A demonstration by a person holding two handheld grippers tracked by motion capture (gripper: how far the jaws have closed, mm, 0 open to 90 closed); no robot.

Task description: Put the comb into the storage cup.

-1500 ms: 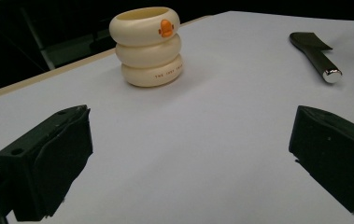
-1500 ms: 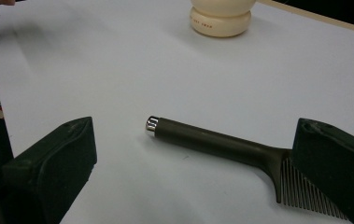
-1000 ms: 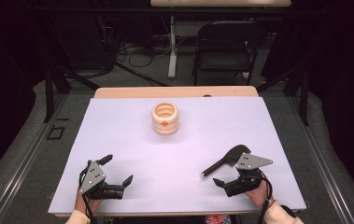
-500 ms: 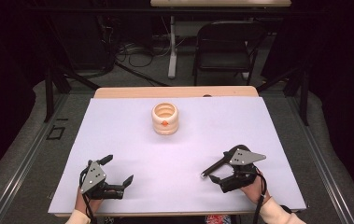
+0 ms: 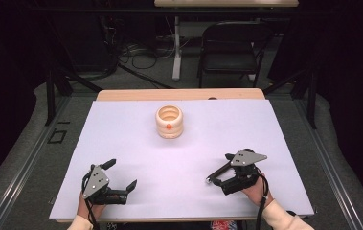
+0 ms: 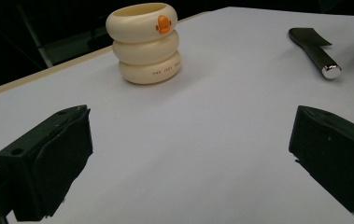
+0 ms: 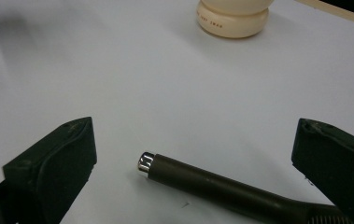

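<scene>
Scraper [image 7: 221, 186] lies flat on the white table [image 5: 275, 124], its dark handle running between the jaws of my right gripper [image 5: 231, 176]. Those jaws stand wide apart and touch nothing; in the right gripper view the handle's chrome cap [image 7: 145, 162] points toward the left jaw, and the handle passes low toward the right jaw. In the high view the scraper [image 5: 219, 172] sits at the right near side of the table, partly under that gripper. My left gripper [image 5: 120, 177] rests at the left near side, jaws also spread wide and holding nothing. Farther out, near the table's middle toward the far edge, stands a cream ringed cup [image 5: 169, 121] with an orange mark [image 6: 164, 23], upright, well apart from both grippers.
</scene>
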